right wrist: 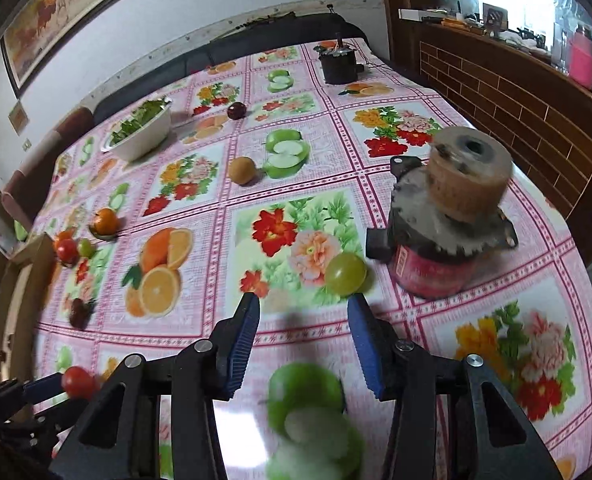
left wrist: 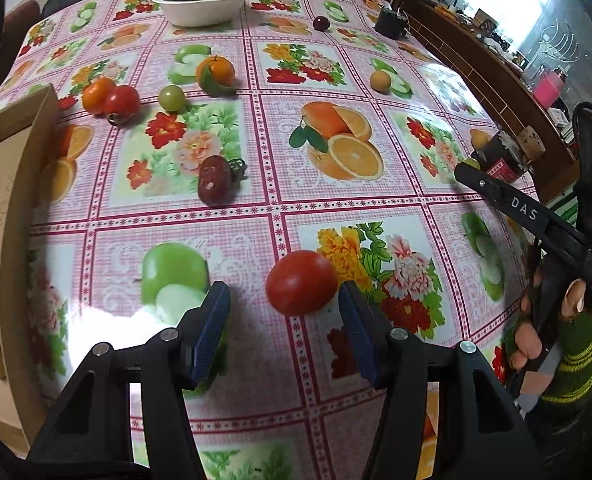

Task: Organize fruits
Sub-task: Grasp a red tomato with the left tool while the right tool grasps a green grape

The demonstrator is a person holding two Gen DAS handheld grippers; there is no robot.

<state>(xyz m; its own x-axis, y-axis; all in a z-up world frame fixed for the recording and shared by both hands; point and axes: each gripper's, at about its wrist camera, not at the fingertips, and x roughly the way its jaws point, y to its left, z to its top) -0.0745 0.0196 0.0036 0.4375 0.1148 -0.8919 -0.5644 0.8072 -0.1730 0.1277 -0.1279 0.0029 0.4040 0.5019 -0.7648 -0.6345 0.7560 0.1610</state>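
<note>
Left gripper point(left wrist: 283, 308) spread, red tomato point(left wrist: 300, 282) at its right pad, right gripper point(right wrist: 304, 320) spread, green fruit point(right wrist: 346, 273) just ahead

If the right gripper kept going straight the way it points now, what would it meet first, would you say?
Most likely the green fruit, just ahead of the right gripper and toward its right-hand finger; the jaws stand open and empty. Depth is hard to judge.

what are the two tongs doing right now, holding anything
Left tongs: open, red tomato just ahead between the tips, not gripped.
Right tongs: open, empty, green fruit just beyond the tips.
</note>
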